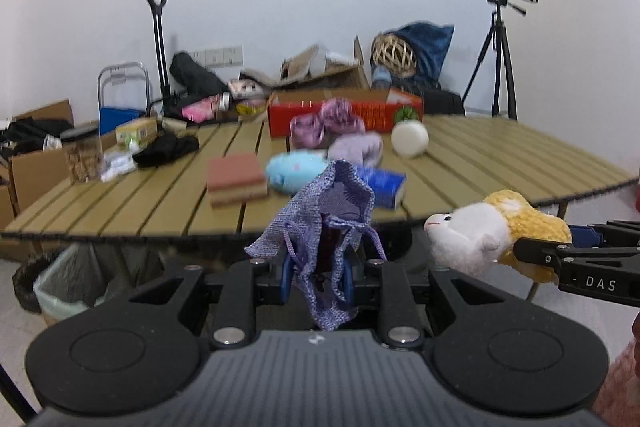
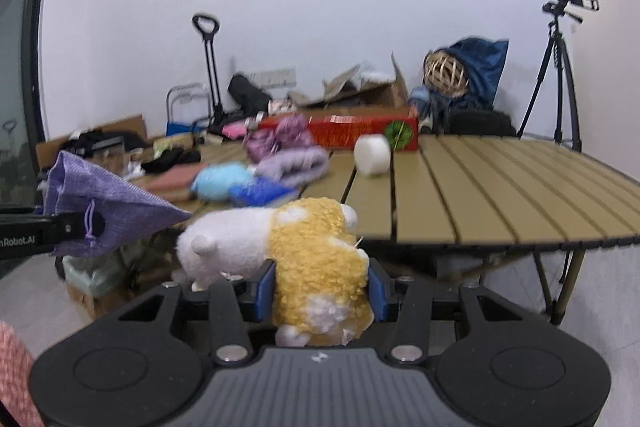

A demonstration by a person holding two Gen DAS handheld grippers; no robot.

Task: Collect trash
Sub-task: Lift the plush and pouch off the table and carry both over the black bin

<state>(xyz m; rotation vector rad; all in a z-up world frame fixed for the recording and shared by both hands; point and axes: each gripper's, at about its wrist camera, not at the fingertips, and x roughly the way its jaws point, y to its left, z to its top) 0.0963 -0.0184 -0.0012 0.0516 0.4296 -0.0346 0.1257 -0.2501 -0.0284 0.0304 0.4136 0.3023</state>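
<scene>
Two soft items are already in hand, both held off the near edge of the slatted table (image 2: 500, 187). Left gripper (image 1: 316, 277) is clamped tight on a purple drawstring pouch (image 1: 332, 211): light, floppy woven cloth, mouth gaping upward, cords dangling; best taken at the bunched lower part, as now, since loose fabric could slip from a thin pinch. Right gripper (image 2: 320, 291) is closed around the yellow body of a plush sheep (image 2: 304, 251), jaws partway in and the pile squashed between the blue pads; light, squashy, not fragile, the body gives a firmer hold than head or legs. On the table, well apart from both: blue plush (image 1: 294, 173), lilac cloth (image 1: 356, 149), pink-purple bundles (image 1: 328, 121), white roll (image 1: 409, 139), red box (image 1: 344, 113), sponge block (image 1: 236, 179), jar (image 1: 82, 157). Lined bin (image 1: 66, 283) sits on the floor below the table's left edge, probably the drop point, though blur makes that unclear. Table legs and rim stand between the grippers and that bin. Tripod (image 1: 498, 67) stands far right, out of the way.
</scene>
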